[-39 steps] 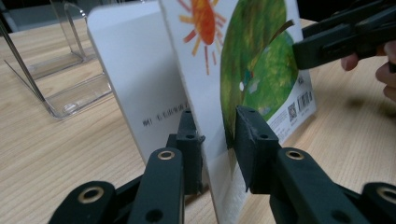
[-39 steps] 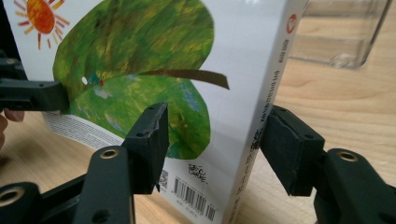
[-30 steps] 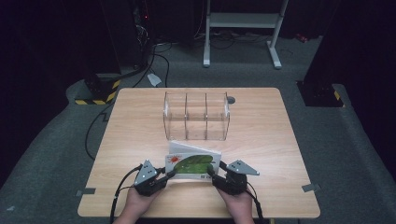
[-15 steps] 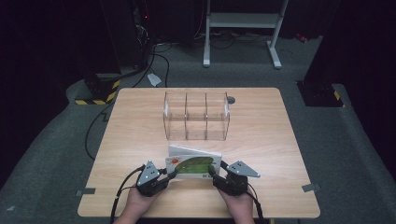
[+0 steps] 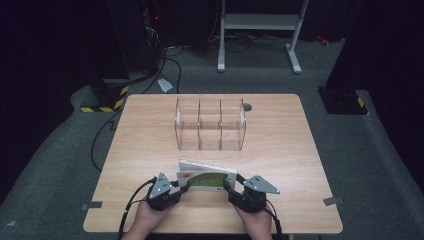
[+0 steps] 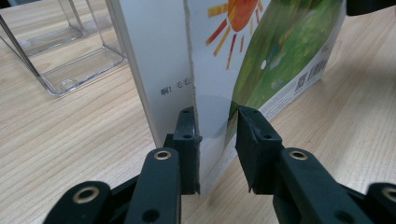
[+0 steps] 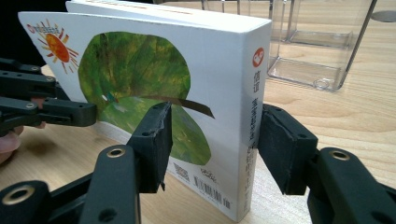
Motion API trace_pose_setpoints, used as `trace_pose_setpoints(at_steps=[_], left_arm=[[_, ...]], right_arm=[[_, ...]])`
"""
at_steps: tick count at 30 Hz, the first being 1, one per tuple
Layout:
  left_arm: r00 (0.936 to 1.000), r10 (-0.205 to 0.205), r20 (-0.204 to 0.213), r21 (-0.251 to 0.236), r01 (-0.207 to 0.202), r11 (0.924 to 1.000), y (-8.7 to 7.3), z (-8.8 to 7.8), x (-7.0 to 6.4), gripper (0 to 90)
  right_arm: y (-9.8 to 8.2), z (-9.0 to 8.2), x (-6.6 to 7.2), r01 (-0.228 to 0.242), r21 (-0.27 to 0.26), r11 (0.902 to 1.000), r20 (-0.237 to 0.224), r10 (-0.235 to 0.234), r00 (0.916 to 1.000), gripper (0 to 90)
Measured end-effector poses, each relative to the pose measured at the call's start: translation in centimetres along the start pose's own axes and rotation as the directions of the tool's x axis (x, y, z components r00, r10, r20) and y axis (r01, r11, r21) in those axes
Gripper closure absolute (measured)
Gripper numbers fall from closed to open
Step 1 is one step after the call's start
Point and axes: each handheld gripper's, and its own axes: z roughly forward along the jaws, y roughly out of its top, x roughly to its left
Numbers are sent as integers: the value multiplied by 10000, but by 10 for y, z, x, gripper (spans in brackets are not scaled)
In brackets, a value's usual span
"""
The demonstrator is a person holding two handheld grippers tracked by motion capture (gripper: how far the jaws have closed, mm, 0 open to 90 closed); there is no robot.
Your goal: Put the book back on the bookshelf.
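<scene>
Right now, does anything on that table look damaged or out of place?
Nothing looks damaged or spilled. The picture book stands upright on the table between the two grippers, and the clear organizer sits square behind it.

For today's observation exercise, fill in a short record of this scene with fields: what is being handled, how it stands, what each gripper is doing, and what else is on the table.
Handled thing: picture book
Position: upright on the table, near the person's edge
Left gripper: jaws have just been opening; front cover between them, a gap at one pad
Right gripper: jaws around the spine end of the book
Also on table: clear three-compartment organizer, behind the book and apart from it
</scene>
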Motion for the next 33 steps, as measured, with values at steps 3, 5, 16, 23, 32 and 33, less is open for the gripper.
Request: trace_pose_setpoints(at_steps=[3, 5, 16, 23, 32, 33], left_arm=[[10000, 40, 12, 35, -40, 10000, -1, 0, 0, 688], [10000, 66, -4, 56, -66, 10000, -1, 0, 0, 683], [9999, 60, -109, 97, -59, 9999, -2, -2, 0, 656], [9995, -134, -299, 62, 136, 9999, -4, -7, 4, 601], [9968, -297, -744, 193, 312, 9993, -11, -16, 9, 498], [9962, -317, -807, 190, 333, 9993, -12, -17, 10, 494]], right_arm=[[-1, -2, 0, 79, -16, 10000, -35, -79, 10000, 460], [-1, -3, 1, 114, -58, 9999, -50, -114, 9999, 461], [-1, -5, 4, 318, -86, 9995, -126, -319, 9994, 418], [2, -5, 1, 340, -89, 9994, -331, -343, 9989, 344], [10, 4, 0, 649, 115, 9978, -724, -639, 9953, 258], [11, 4, 0, 715, 114, 9974, -748, -705, 9947, 254]])
